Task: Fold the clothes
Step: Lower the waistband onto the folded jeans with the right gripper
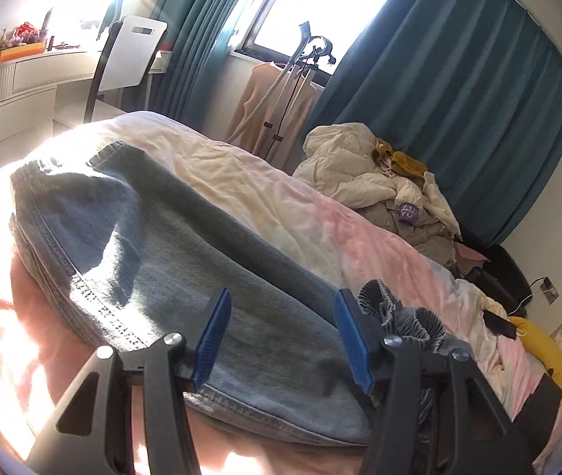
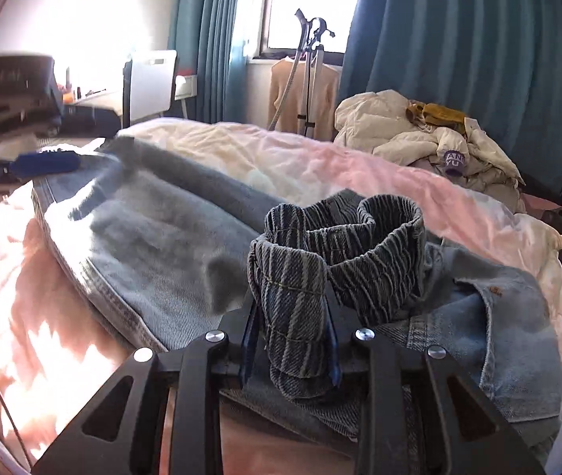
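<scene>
Right wrist view: the right gripper (image 2: pixel 291 350) is pinching the ribbed elastic waistband (image 2: pixel 300 277) of the blue denim jeans (image 2: pixel 154 245); the left gripper (image 1: pixel 281 340) is hanging spread, so the bunched band is risking slipping loose and undoing the fold

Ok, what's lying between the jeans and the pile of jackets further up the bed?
Only rumpled pink-and-cream bedding lies between the jeans and the jacket pile; nothing sits on that stretch. The left wrist view shows it best.

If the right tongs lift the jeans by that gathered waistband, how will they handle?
Probably floppy: the jeans lie flat on the bed. Likely heavy for their size: thick denim, doubled seams. The ribbed waistband pinched in the right tongs seems unlikely to slip.
</scene>
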Demonstrator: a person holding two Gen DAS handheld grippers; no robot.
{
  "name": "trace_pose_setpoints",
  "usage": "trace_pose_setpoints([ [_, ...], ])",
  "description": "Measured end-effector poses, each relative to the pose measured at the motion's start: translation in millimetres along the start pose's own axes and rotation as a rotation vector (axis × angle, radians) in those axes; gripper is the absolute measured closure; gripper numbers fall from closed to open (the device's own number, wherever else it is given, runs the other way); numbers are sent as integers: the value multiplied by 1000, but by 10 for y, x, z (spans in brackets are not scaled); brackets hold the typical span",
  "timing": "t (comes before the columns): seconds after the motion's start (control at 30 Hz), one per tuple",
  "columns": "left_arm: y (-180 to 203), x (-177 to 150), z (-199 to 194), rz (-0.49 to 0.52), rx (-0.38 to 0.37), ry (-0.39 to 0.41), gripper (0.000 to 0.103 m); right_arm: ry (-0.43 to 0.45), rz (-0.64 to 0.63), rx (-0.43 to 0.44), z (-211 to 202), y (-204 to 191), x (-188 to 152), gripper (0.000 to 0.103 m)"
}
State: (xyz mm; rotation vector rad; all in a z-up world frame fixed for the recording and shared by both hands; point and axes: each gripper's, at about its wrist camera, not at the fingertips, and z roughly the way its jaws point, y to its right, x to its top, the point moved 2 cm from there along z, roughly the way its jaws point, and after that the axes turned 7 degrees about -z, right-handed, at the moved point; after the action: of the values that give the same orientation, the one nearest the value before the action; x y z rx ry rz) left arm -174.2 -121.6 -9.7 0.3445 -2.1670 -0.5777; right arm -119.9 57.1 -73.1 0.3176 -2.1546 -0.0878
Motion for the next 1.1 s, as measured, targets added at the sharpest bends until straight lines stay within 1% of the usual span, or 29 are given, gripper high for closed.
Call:
trace_pose_setpoints([
  [0.07,-4,24,-27,-19,-30,5,47,33,9,21,-90,-1,112,75],
  [0.13,-25,43,-36,-42,-53,2,47,35,12,57,-91,-49,136,75],
  [0.2,-55,44,-5,-71,-54,-11,47,7,-18,79,-18,-229,26,75],
  [0.27,-63,24,40,-83,-54,-31,47,10,-86,70,39,-424,-117,75],
  [0.3,-67,15,63,-89,-53,-40,47,13,-97,64,58,-463,-152,75],
  [0.37,-68,-11,100,-90,-40,-48,47,18,-88,65,61,-465,-147,75],
  [0.5,-63,-27,138,-105,-46,-49,47,82,-79,86,-97,-414,-11,75],
  [0.57,-37,-31,91,-98,-48,-25,47,90,-89,101,-75,-451,26,75],
  [0.63,-13,-39,55,-65,-46,-11,47,87,-106,107,-25,-505,27,75],
  [0.7,-10,-65,60,-40,-32,-12,47,83,-135,101,13,-572,-52,75],
  [0.73,-19,-74,83,-44,-27,-25,47,82,-146,100,16,-591,-86,74],
  [0.83,-50,-91,130,-67,-25,-53,47,93,-132,115,-60,-551,-75,68],
  [0.87,-59,-94,128,-65,-22,-54,47,96,-115,140,-91,-522,-64,60],
  [0.9,-69,-98,127,-64,-19,-56,47,98,-87,191,-127,-482,-52,49],
  [0.93,-82,-99,133,-68,-19,-60,47,98,-59,241,-168,-445,-44,44],
  [0.97,-95,-100,140,-71,-19,-65,47,97,-38,270,-215,-414,-42,39],
  [1.07,-108,-115,190,-82,-25,-105,47,120,21,318,-438,-275,-36,39],
  [1.1,-96,-130,201,-78,-33,-112,47,134,41,319,-511,-199,-7,39],
])
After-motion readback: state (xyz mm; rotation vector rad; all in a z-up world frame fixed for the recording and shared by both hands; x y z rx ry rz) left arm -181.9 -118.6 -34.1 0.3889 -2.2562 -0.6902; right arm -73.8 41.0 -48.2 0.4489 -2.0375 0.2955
